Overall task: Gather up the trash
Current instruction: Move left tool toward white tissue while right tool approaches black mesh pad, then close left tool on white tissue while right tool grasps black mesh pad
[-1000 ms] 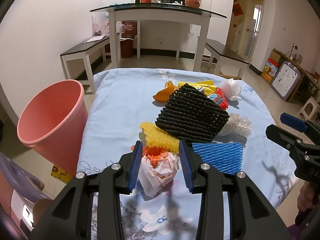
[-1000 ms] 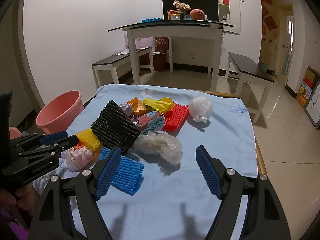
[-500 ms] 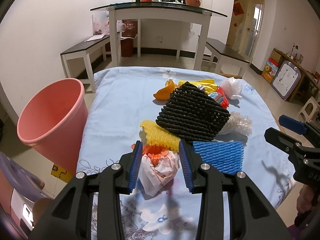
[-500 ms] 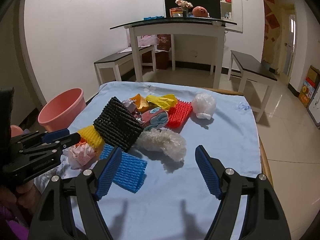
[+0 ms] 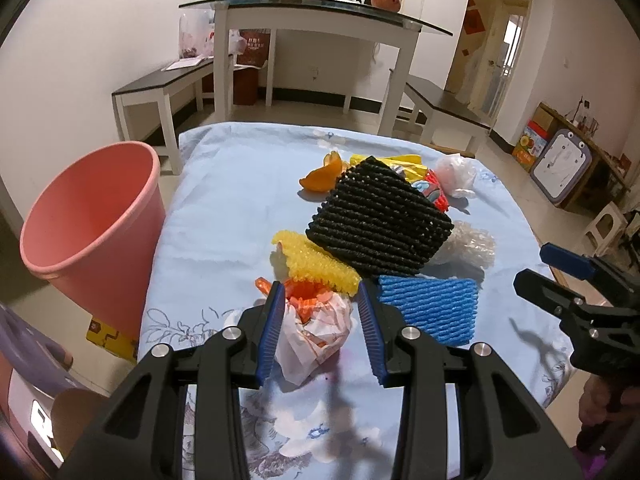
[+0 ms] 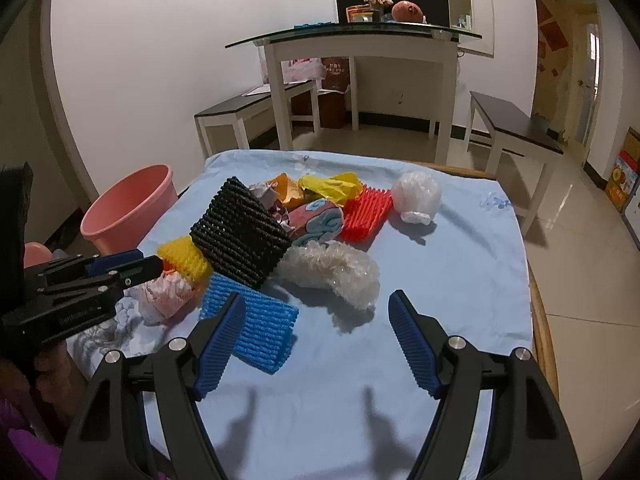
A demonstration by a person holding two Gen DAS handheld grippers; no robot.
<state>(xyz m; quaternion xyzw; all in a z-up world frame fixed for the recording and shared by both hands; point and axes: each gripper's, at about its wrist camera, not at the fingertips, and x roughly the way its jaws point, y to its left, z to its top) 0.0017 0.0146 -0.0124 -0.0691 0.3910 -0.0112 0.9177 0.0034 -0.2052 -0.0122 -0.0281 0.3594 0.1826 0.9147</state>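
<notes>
Your left gripper (image 5: 320, 320) is straddling the crumpled white paper wad (image 5: 316, 332) at the near edge of the surface (image 5: 224, 200), its blue pads on either side of the wad; whether they are pressing it yet, I cannot tell. The wad is lying just in front of the yellow foam net (image 5: 312, 264), with orange scraps showing at its top. Your right gripper (image 6: 316, 340) is hanging released, jaws spread wide above the cloth, its left pad overlapping the blue foam net (image 6: 252, 324) and the clear plastic bundle (image 6: 332, 276) lying ahead between the fingers. The black foam net (image 5: 380, 224) is leaning over the pile behind. The pink bucket (image 5: 92, 228) is standing on the floor beside the surface's left edge.
</notes>
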